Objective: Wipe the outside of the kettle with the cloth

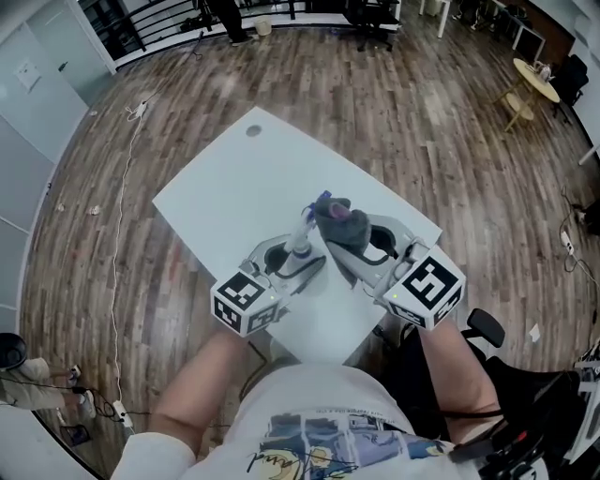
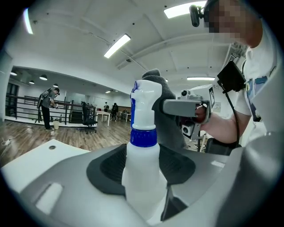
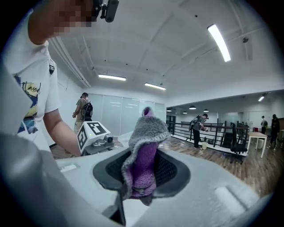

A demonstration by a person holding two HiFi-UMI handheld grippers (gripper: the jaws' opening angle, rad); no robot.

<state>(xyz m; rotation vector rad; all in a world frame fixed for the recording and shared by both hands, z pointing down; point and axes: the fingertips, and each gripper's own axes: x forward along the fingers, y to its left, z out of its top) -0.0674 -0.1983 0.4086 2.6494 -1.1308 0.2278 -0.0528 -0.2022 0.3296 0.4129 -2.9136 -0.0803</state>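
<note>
A white spray bottle [image 1: 302,240] with a blue collar [image 2: 143,137] stands upright between the jaws of my left gripper [image 1: 296,255], which is shut on its body [image 2: 144,173]. My right gripper [image 1: 352,240] is shut on a grey and purple cloth [image 1: 338,222] that sticks up from its jaws [image 3: 143,156]. Both grippers are raised over the near corner of the white table [image 1: 234,183], side by side, with the cloth close to the bottle's nozzle. In the left gripper view the cloth [image 2: 163,93] hangs just behind the bottle. No kettle shows in any view.
The white table stands on a wooden floor [image 1: 141,281]. A black office chair [image 1: 484,327] is behind me at the right. A small round table [image 1: 535,77] and another chair [image 1: 373,15] stand far off. People are by a railing [image 2: 46,107] in the background.
</note>
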